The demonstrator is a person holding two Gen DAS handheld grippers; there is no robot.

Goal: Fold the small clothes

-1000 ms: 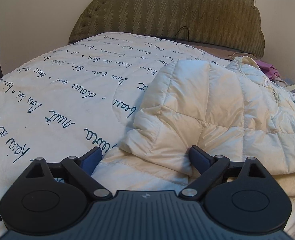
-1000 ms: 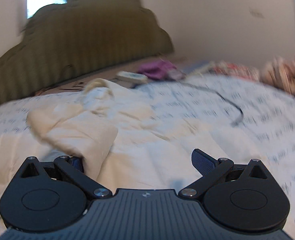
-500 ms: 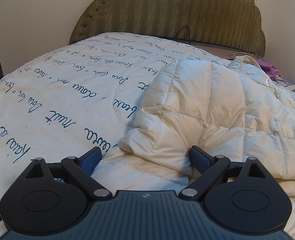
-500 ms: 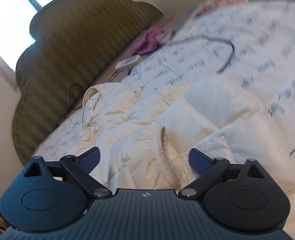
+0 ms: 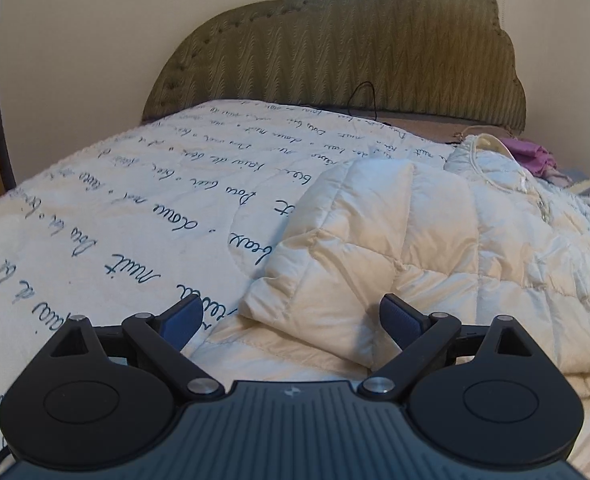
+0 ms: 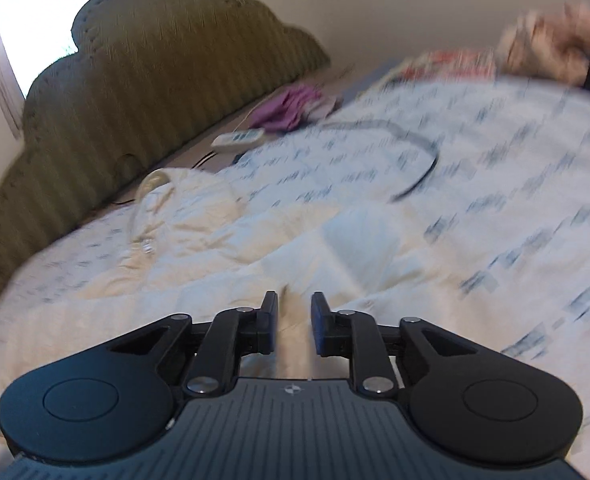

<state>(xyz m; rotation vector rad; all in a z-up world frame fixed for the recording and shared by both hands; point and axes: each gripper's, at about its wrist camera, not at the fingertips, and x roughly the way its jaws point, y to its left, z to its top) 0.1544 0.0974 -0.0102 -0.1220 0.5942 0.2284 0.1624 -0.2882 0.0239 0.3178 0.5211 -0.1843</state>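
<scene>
The left gripper (image 5: pixel 291 318) sits low over the bed with its blue-padded fingers (image 5: pixel 183 316) spread wide, nothing between them but the folded edge of a cream quilted jacket (image 5: pixel 395 248) that lies just ahead, one sleeve doubled over the body. The right gripper (image 6: pixel 293 324) has its two pads drawn close, a narrow strip of pale fabric showing in the gap; the view is blurred and I cannot tell whether the cloth is actually pinched or simply lies beneath. From that side the jacket (image 6: pixel 223 236) spreads across the middle of the bed, collar and zip toward the headboard. Under it lies a white bedspread (image 5: pixel 115 216) printed with dark blue handwriting. Beyond stands an olive scalloped headboard (image 5: pixel 355 48), a thin black wire looping against its base. Further off on the right side of the bed are a white remote control (image 6: pixel 237 139), a crumpled purple garment (image 6: pixel 291 106) just beside it, a dark curved cable (image 6: pixel 419 160) lying on the bedspread, and a blurred heap of patterned things (image 6: pixel 555 46) at the far edge
</scene>
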